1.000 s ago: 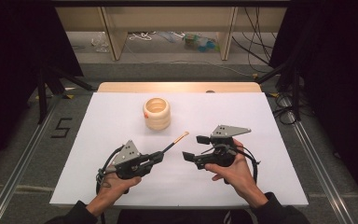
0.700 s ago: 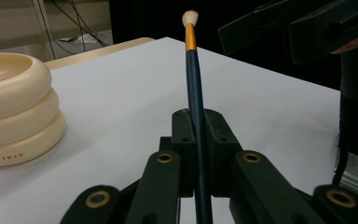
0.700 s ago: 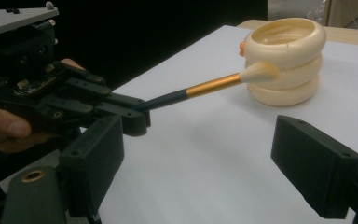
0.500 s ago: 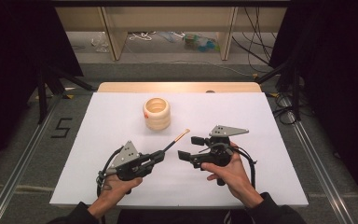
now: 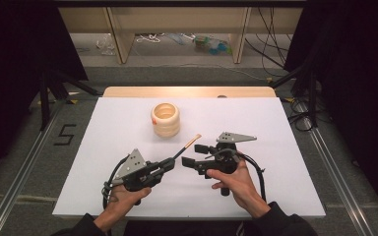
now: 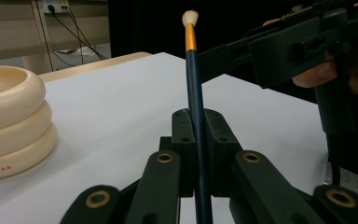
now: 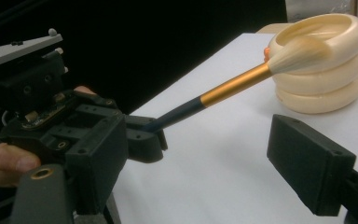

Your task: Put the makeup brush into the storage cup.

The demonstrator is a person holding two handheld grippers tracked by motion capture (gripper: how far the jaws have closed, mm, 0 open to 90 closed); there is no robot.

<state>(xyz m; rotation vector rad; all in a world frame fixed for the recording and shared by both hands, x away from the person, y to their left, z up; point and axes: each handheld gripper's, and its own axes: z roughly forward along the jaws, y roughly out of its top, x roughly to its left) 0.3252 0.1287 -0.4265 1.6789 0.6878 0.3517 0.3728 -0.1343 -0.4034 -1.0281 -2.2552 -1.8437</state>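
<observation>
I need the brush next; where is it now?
In the high view the brush sits clamped in the left gripper, bristles pointing toward the cream ringed holder, beside the open right gripper.

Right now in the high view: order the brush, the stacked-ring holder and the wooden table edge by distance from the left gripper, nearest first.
1. brush: clamped in the left gripper, its bristle tip pointing up and right.
2. stacked-ring holder: cream, upright on the white sheet, just beyond the brush tip, slightly left.
3. wooden table edge: the far strip past the sheet, behind the holder.
</observation>
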